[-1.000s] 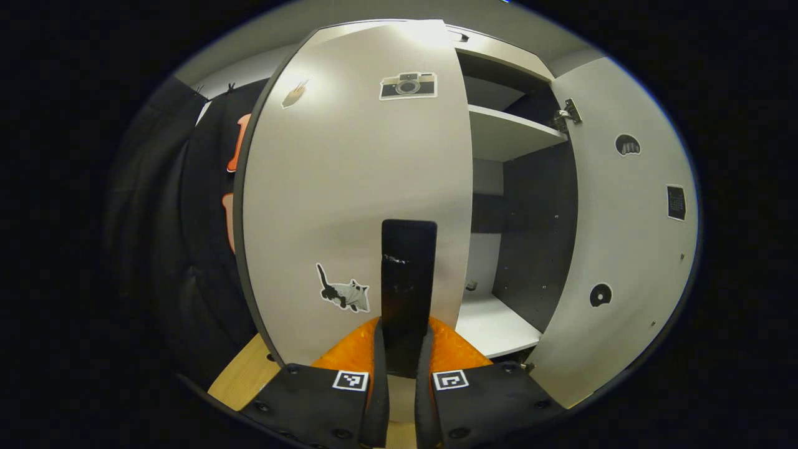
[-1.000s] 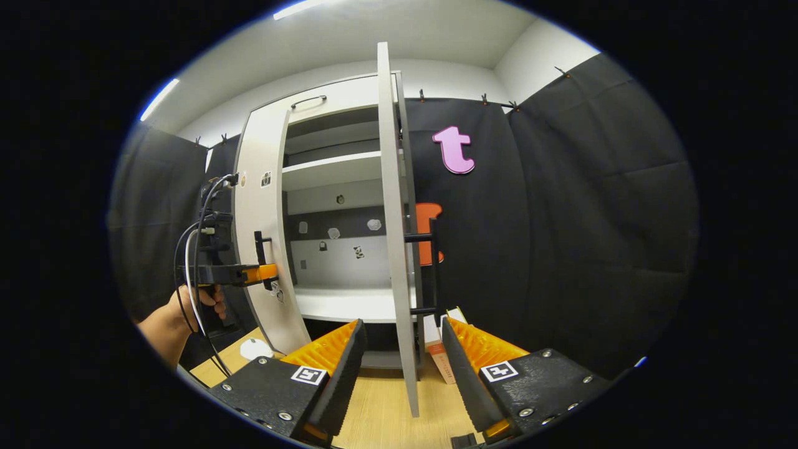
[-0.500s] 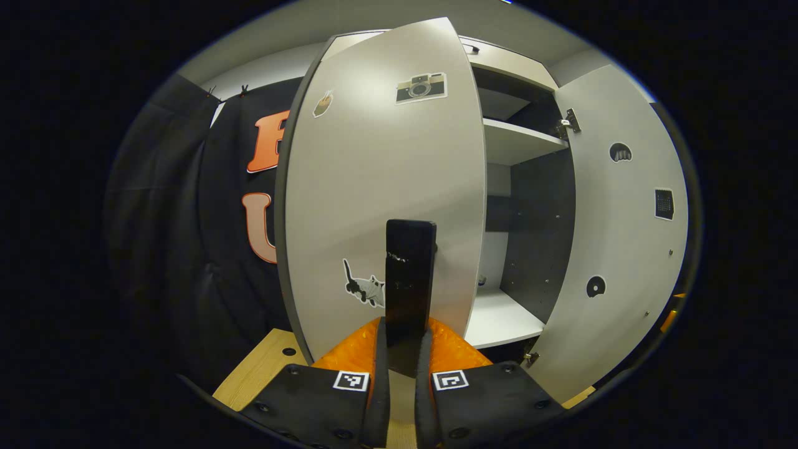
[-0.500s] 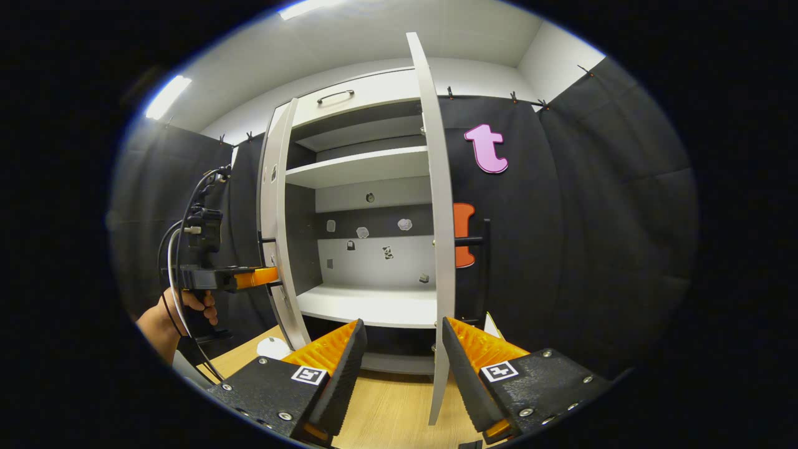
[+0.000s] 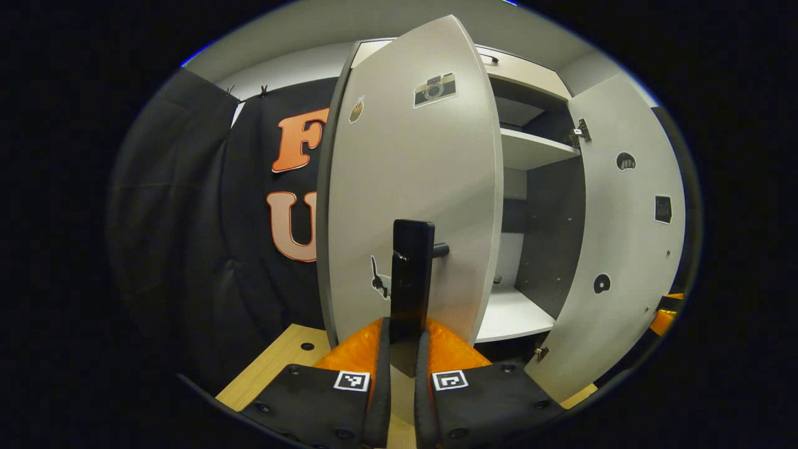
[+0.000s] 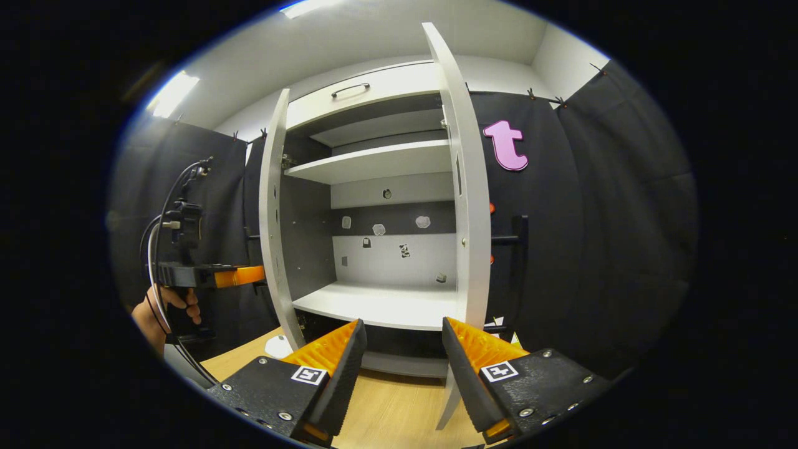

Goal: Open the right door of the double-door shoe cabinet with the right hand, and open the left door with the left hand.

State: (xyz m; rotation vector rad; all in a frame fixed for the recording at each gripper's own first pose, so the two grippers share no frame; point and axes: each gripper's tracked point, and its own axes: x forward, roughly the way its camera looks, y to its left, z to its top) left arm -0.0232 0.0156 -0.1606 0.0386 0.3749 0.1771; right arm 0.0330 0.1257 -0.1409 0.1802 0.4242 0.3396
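- Your left gripper (image 5: 402,349) is clenched on the left door handle (image 5: 411,274), a dark upright bar at 6 o'clock in the left gripper view; both jaws press its lower end.
- The left door (image 5: 411,187) stands swung out from the shoe cabinet (image 6: 380,156); in the right gripper view it is edge-on at 9 o'clock, with your hand (image 6: 165,305) and that gripper beside it.
- Your right gripper (image 6: 399,355) is released, jaws apart on nothing, low at 6 o'clock.
- The right door (image 6: 464,206) stands open near 1 o'clock, its handle (image 6: 517,240) behind it toward the booth wall.
- The shelves (image 6: 380,305) look bare apart from small stickers.
- Judgement: both doors look near full swing.
- Risk: pulling further could strain the hinge (image 5: 583,132) or knock the door against the wall.
- Risk: the grip sits low on the bar, so a twist of your wrist could let it slip out.
- Risk: the right door is free and may drift back.
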